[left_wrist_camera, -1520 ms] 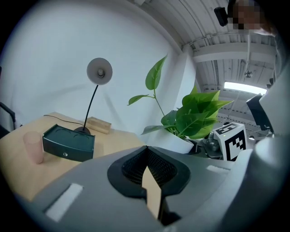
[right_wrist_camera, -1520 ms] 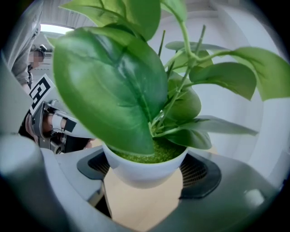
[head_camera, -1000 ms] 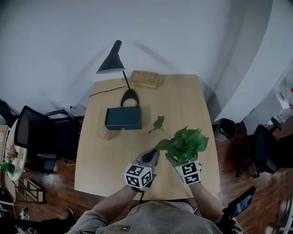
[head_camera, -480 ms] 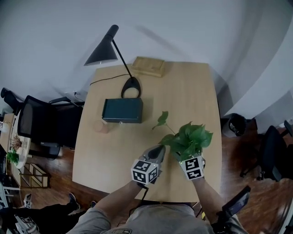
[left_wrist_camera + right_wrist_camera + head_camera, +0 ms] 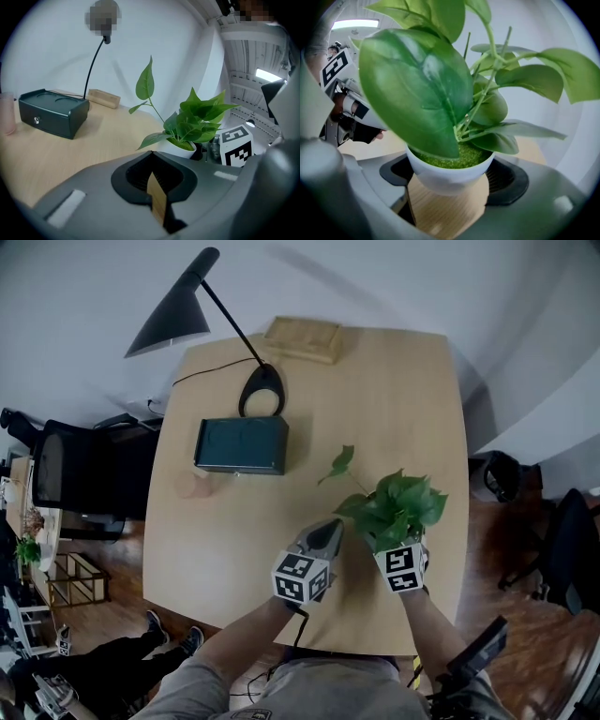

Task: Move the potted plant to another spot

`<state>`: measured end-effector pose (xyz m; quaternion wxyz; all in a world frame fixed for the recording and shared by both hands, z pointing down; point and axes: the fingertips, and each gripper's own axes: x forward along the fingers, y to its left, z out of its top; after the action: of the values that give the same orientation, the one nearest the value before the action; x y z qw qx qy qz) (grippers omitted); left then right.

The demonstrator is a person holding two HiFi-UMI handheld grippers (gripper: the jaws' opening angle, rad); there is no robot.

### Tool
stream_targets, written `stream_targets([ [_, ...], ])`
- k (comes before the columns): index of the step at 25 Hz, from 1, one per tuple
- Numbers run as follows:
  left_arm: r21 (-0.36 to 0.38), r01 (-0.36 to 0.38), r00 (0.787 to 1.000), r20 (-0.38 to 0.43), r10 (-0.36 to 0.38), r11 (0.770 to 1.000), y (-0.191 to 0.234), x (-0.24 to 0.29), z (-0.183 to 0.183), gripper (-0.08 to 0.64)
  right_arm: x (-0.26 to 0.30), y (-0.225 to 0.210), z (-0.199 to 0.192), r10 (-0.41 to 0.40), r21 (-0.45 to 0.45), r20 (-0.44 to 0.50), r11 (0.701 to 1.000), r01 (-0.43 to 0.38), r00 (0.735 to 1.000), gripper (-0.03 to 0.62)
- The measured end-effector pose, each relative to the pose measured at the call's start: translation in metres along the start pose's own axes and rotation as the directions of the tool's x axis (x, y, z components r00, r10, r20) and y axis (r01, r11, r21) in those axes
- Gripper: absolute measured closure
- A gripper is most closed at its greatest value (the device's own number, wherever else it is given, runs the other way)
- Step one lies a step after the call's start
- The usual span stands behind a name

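Pale wood forms the tabletop [image 5: 375,409]. In the head view it carries a black desk lamp with a cone shade [image 5: 171,320], a dark green rectangular box [image 5: 241,444], a flat wooden block [image 5: 302,339] at the far edge and a pink cup [image 5: 192,484]. The potted plant [image 5: 394,507], broad green leaves in a round white pot, sits over the near right part, well apart from the box. The right gripper [image 5: 397,547] reaches in under the leaves. The left gripper [image 5: 326,531] lies just beside it, pointing the same way.

In the left gripper view the jaws meet at their tips with nothing between them. The plant stands just ahead and to the right.

In the right gripper view the jaws stand wide, clamped on either side of the white pot [image 5: 450,173], which is upright. Wood grain shows beneath the pot; contact with the tabletop cannot be confirmed.

Assessment: the carry-and-place step is in hand. The next move calls for seating the base flat and upright on bare tabletop, short of the near edge, and only then spreading the jaws.
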<state>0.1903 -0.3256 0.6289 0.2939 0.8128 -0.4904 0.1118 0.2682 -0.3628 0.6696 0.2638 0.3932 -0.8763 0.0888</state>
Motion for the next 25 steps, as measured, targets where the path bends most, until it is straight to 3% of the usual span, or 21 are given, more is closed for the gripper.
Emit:
stream_targets([
  [17,-0.009,0.012,0.999,-0.043,-0.012,1.000,0.001,0.018,-0.012,0.568,0.011,-0.007,-0.016,-0.020,0.003,-0.011,1.000,0.020,1.000,0.118],
  [25,0.002,0.018,0.998,-0.059,-0.018,1.000,-0.004,0.018,-0.015,0.568,0.010,-0.005,-0.016,-0.012,-0.038,-0.016,0.999,0.011,1.000,0.081],
])
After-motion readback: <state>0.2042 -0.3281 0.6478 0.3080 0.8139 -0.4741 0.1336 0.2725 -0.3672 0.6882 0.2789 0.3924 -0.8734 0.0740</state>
